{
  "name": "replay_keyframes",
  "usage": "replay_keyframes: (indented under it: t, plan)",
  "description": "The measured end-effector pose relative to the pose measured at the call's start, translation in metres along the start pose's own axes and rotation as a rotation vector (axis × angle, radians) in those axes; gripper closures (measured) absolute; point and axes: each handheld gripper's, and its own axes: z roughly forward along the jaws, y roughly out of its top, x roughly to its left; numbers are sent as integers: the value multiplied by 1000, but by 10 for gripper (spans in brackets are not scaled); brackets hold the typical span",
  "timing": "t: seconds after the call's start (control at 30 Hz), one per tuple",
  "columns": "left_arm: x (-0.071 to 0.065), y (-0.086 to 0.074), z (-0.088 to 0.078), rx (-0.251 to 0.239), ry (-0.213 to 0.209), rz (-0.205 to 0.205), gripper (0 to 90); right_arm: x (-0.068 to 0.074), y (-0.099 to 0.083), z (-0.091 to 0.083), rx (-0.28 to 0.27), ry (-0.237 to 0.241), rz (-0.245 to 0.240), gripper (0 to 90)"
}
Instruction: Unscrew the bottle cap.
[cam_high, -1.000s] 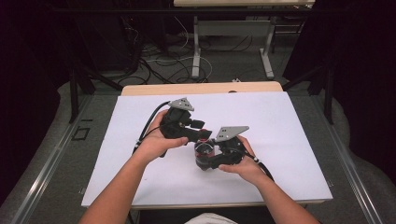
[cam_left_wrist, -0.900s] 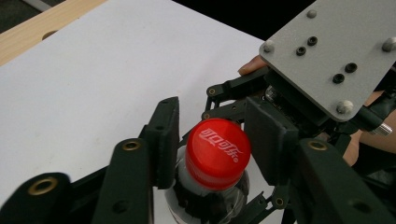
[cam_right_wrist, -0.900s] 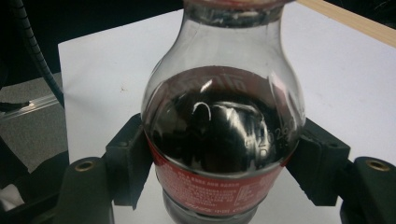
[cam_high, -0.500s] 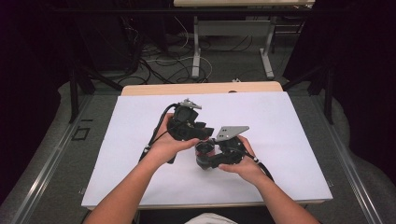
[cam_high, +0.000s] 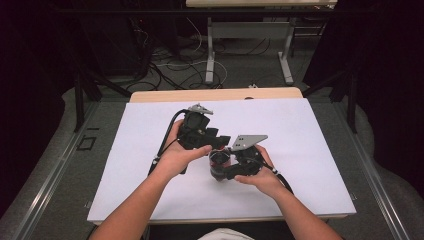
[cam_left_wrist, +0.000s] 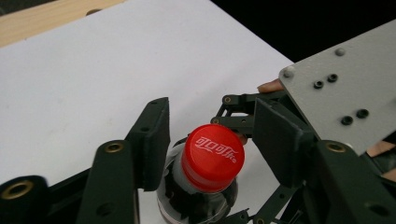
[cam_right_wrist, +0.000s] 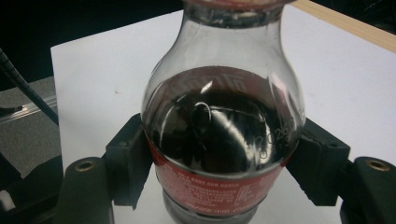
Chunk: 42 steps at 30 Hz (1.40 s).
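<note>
A small glass cola bottle (cam_right_wrist: 223, 121) with dark drink and a red label stands on the white sheet (cam_high: 300, 135), just in front of the person. My right gripper (cam_right_wrist: 223, 158) is shut on its body, one pad on each side of the label. The red cap (cam_left_wrist: 212, 156) sits between the jaws of my left gripper (cam_left_wrist: 212, 126). Those jaws have just been opening, and a gap shows on both sides of the cap. In the high view the left gripper (cam_high: 216, 146) reaches over the bottle (cam_high: 218, 167) from the left, while the right gripper (cam_high: 220, 172) holds it from the right.
The white sheet covers most of the table, and a wooden edge (cam_high: 215, 95) shows at the far side. Beyond it are metal table legs (cam_high: 210, 55) and loose cables (cam_high: 170, 65) on the floor. Dark curtains close both sides.
The left gripper has shifted slightly right, onto the top of the bottle. The right hand and the bottle have stayed put.
</note>
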Motion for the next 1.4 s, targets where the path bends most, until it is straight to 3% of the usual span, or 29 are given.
replay_keyframes:
  t: [0.13,0.27,0.53,0.73,0.87,0.9,0.93,1.03,1.13,1.23,1.33,1.4]
  plan:
    - [3,-2,-4,-11,-33,62,383,0,0,-1,1,8,3,298]
    - [5,-6,-5,2,-21,126,374,0,0,-1,-2,8,-3,298]
    - [13,-9,-1,-6,-63,143,409,3,1,-1,-8,15,-21,298]
    - [11,-6,3,19,-93,157,499,4,1,-1,-1,18,-16,298]
    - [5,-4,7,10,-76,165,561,3,1,0,-6,14,-27,298]
    - [4,-2,7,16,-71,183,574,3,1,0,-2,17,-23,298]
    - [2,-2,8,21,-65,168,589,3,1,0,0,18,-21,298]
    - [-2,1,8,39,-30,172,619,3,1,0,-3,14,-16,298]
    - [-7,3,9,45,20,131,621,3,1,-1,-4,9,-3,298]
    - [-11,5,10,51,71,40,623,2,1,-1,-3,0,-7,298]
    - [-12,6,10,47,86,-71,624,3,1,-1,13,-3,-7,298]
    - [-11,6,10,49,85,-92,625,3,0,0,1,-7,-8,298]
